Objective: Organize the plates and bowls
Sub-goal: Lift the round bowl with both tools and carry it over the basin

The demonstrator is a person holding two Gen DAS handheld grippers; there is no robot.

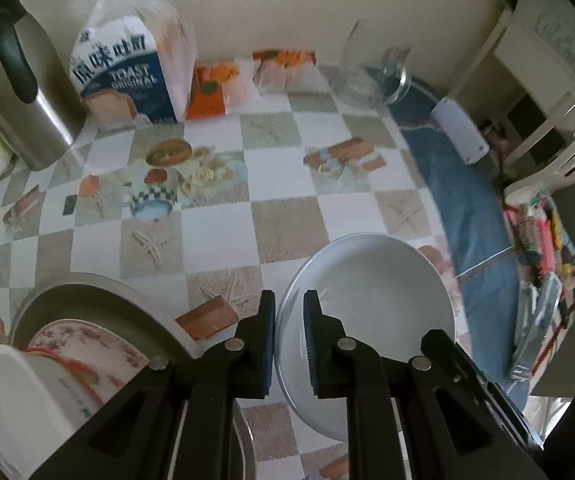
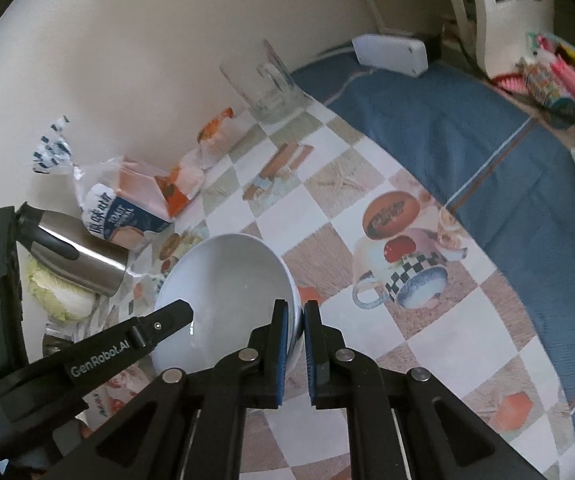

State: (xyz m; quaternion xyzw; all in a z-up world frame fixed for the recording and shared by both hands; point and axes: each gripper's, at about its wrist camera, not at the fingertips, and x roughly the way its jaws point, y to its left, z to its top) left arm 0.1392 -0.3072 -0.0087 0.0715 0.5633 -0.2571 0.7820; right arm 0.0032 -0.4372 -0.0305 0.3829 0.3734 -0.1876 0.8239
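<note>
Two grippers — left gripper (image 1: 289, 340), right gripper (image 2: 295, 344) — we clamp on the white plate's (image 1: 371, 308) opposite rims; glazed, slippery, breakable.

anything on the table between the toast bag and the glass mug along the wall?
Yes: orange-and-white packets sit between the toast bag and the glass mug, against the wall. Clearest in the left wrist view.

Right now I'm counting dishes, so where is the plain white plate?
The white plate is gripped at opposite rims by both grippers, above the checkered tablecloth. In the left wrist view it sits lower center-right, right of the floral plate.
</note>
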